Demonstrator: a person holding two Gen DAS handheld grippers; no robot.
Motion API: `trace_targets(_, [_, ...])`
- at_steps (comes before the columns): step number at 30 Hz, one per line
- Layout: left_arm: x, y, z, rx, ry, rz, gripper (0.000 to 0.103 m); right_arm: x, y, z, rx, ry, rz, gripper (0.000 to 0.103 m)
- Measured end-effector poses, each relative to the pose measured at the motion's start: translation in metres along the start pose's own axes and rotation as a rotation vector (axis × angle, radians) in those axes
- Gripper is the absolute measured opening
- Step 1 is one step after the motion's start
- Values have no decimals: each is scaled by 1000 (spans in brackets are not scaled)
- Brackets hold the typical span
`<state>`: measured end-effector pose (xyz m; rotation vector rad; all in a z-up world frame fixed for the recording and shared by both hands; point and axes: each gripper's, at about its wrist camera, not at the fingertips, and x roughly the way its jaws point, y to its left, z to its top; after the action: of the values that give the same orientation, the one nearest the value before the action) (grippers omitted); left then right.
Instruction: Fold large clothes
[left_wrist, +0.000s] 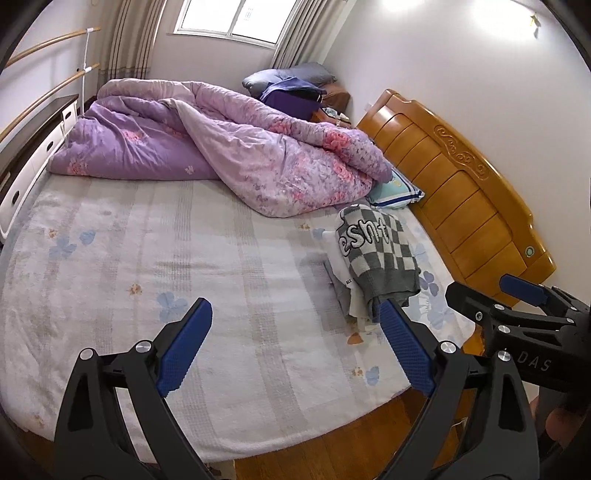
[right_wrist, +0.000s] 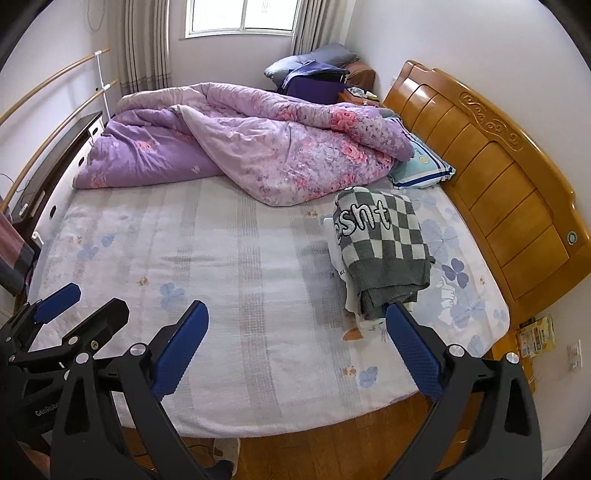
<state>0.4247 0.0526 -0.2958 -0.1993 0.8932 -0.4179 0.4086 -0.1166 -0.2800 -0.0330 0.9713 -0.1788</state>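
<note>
We see the folded checkered sweater (right_wrist: 382, 251), a thick grey-and-white knit with bold lettering across its top, lying on the bed (right_wrist: 229, 258) near the wooden headboard (right_wrist: 491, 192), stacked on a few paler folded garments (right_wrist: 341, 266) whose edges peek out beneath it. The bed sheet is a soft, towel-like cloth in faded stripes with scattered blue flower prints. Behind it a puffy quilted purple duvet (right_wrist: 258, 147) with pink roses is heaped in rumpled folds, partly covering a light blue pillow (right_wrist: 421, 170). The headboard is glossy honey-coloured wood with curved panels and a carved scroll. We hold the left tongs (left_wrist: 297, 325) wide apart over the sheet with nothing between their ribbed blue pads, and the right tongs (right_wrist: 297, 325) likewise spread to nearly full width, gripping nothing. The room has pale walls, a bright window (right_wrist: 240, 18) with striped beige curtains (right_wrist: 147, 48), a wood plank floor (right_wrist: 332, 450), and white drawers (left_wrist: 22, 177) along the far side.
</note>
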Motion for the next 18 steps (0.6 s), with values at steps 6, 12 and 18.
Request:
trace_targets(6, [-27, -21, -14, 1, -27, 20, 93, -26, -15, -16, 11, -23, 22, 93])
trace_targets(12, [-66, -54, -39, 2, -75, 59, 93, -61, -34, -42, 8, -68, 65, 93])
trace_targets(18, [-109, -92, -81, -8, -120, 95, 93, -100, -54, -78, -35, -120, 83, 93])
